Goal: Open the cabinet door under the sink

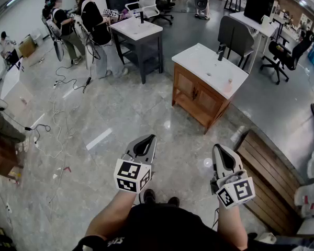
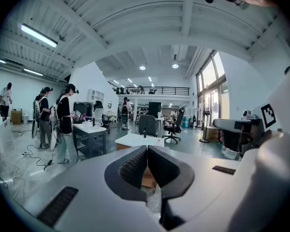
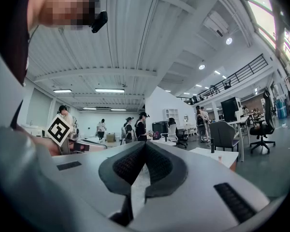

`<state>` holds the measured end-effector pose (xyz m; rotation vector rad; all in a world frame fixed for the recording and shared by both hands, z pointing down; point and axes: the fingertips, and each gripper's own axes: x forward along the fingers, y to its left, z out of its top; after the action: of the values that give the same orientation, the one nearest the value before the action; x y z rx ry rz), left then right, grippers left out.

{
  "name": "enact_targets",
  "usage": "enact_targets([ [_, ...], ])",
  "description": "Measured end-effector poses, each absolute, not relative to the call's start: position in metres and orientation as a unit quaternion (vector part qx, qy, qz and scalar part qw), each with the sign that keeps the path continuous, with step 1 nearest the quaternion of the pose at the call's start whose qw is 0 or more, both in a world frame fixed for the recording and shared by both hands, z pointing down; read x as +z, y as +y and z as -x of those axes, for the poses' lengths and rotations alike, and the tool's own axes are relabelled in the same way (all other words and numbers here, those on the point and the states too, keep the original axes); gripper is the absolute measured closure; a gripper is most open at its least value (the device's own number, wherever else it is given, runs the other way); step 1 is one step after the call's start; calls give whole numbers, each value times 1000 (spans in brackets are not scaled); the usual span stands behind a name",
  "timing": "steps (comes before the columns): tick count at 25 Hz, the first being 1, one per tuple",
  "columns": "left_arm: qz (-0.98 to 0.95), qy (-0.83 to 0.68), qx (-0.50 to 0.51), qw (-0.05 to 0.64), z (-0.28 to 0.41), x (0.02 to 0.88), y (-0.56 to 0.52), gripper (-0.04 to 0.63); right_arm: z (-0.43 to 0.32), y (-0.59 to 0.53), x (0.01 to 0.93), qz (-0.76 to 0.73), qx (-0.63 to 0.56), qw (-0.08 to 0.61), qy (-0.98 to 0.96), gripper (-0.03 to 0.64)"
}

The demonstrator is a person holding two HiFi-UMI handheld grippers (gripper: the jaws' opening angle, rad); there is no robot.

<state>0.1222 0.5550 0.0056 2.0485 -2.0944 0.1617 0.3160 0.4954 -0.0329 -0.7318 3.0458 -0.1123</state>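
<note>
A wooden sink cabinet (image 1: 198, 94) with a white top and a black tap stands ahead on the marble floor, its two doors (image 1: 192, 91) closed. It shows small in the left gripper view as the cabinet (image 2: 135, 142) and in the right gripper view as the cabinet (image 3: 217, 157). My left gripper (image 1: 145, 140) and right gripper (image 1: 219, 149) hover well short of it, both shut with nothing between the jaws. The left gripper (image 2: 146, 149) points slightly down toward it. My right gripper (image 3: 144, 145) points level, with the cabinet off to its right.
A second sink stand, dark grey (image 1: 137, 38), is farther back left, with several people (image 1: 94, 25) around it. Cables (image 1: 60, 109) trail over the floor at left. A wooden slatted panel (image 1: 269, 182) lies to my right. Office chairs (image 1: 235, 38) and desks stand behind the cabinet.
</note>
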Motion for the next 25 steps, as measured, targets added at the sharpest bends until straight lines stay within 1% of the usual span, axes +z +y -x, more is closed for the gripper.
enact_targets([
  [13, -696, -709, 67, 94, -173, 10, 559, 575, -355, 504, -33, 222, -28, 12, 975, 606],
  [19, -691, -714, 67, 94, -169, 12, 552, 575, -350, 500, -25, 206, -46, 14, 977, 604],
  [25, -690, -715, 57, 96, -157, 24, 523, 575, -340, 482, -14, 199, -54, 8, 979, 604],
])
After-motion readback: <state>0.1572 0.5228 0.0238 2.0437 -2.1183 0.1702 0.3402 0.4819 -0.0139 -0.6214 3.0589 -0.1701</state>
